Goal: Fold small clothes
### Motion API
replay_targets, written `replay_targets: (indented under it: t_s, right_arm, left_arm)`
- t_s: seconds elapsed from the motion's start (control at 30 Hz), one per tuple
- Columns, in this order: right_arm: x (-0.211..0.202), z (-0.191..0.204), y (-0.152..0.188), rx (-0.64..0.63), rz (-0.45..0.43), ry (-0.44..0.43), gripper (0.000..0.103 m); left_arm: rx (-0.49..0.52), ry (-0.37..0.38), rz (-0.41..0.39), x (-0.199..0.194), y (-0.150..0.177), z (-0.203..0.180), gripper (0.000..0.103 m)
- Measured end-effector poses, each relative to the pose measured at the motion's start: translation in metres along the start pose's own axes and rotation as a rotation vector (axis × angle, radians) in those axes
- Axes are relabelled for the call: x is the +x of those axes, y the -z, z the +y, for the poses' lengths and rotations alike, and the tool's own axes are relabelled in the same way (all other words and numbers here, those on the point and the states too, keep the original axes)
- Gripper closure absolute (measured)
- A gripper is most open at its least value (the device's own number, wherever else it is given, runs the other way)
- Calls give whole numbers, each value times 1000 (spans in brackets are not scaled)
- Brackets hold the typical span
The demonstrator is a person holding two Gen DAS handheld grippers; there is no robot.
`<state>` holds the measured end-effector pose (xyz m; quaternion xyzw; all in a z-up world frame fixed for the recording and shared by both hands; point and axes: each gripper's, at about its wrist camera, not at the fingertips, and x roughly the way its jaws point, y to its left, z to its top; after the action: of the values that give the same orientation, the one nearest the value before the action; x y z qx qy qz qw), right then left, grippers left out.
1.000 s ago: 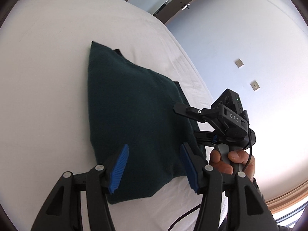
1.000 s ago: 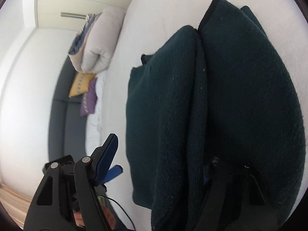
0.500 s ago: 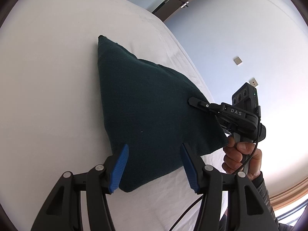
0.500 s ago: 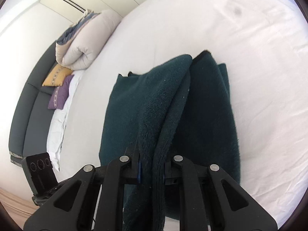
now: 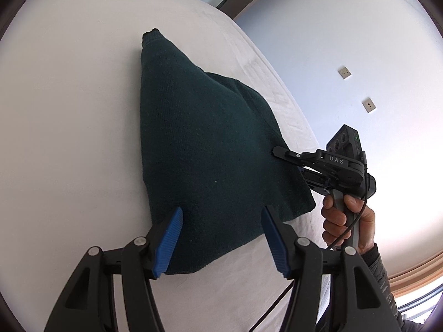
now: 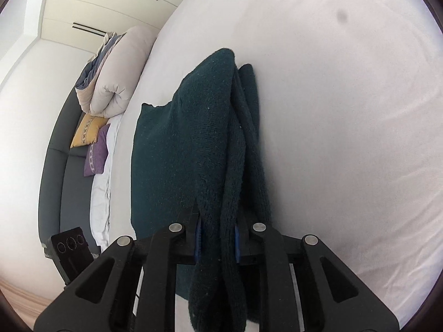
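Observation:
A dark green knitted garment (image 5: 207, 138) lies on the white bed (image 5: 69, 110), its right side lifted into a sloping tent. My right gripper (image 5: 279, 152) holds that raised edge, with a person's hand (image 5: 346, 215) on its handle. In the right wrist view, the right gripper (image 6: 216, 238) has a bunched fold of the garment (image 6: 180, 152) pressed between its blue pads, and the jaws are easing open slightly. My left gripper (image 5: 221, 210) hovers over the garment's near corner. Its jaws are opening and its pads are not pressing on anything.
White sheet (image 6: 346, 110) stretches around the garment. Beyond the bed's far side are a rolled duvet (image 6: 119, 77), a yellow cushion (image 6: 88, 130), a purple cushion (image 6: 97, 157) and a grey sofa (image 6: 55, 166). A pale wall with sockets (image 5: 344, 72) stands to the right.
My right gripper closed on the garment's folded edge and drew it rightwards in the left wrist view, pulling the cloth into a peak. The left gripper stayed over the near corner.

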<state>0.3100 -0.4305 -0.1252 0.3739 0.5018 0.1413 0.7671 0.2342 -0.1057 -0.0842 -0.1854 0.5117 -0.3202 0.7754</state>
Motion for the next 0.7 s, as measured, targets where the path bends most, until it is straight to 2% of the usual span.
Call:
replay_targets:
  t_s: [0.1, 0.27, 0.33, 0.43, 0.47, 0.53, 0.57, 0.7]
  right_arm:
    - [-25, 17, 10, -82, -110, 168, 68]
    - [-76, 31, 34, -133, -166, 79, 65]
    - [-73, 33, 35, -131, -110, 57, 65]
    - [-57, 27, 42, -133, -51, 134, 65]
    - [-44, 26, 47, -121, -31, 149, 67]
    - [-33, 24, 54, -129, -12, 161, 82]
    - [-29, 24, 56, -142, -14, 181, 95]
    - [-32, 13, 60, -128, -25, 165, 97]
  left_arm:
    - [-1, -3, 2, 1, 1, 1, 39]
    - [19, -15, -2, 4, 0, -6, 39]
    - [25, -23, -3, 6, 0, -9, 39]
    - [24, -30, -6, 7, 0, -11, 39]
    - [27, -33, -5, 7, 0, -11, 39]
    - [36, -42, -2, 9, 0, -11, 39]
    - [37, -45, -1, 10, 0, -11, 39]
    - [42, -54, -2, 12, 0, -11, 39]
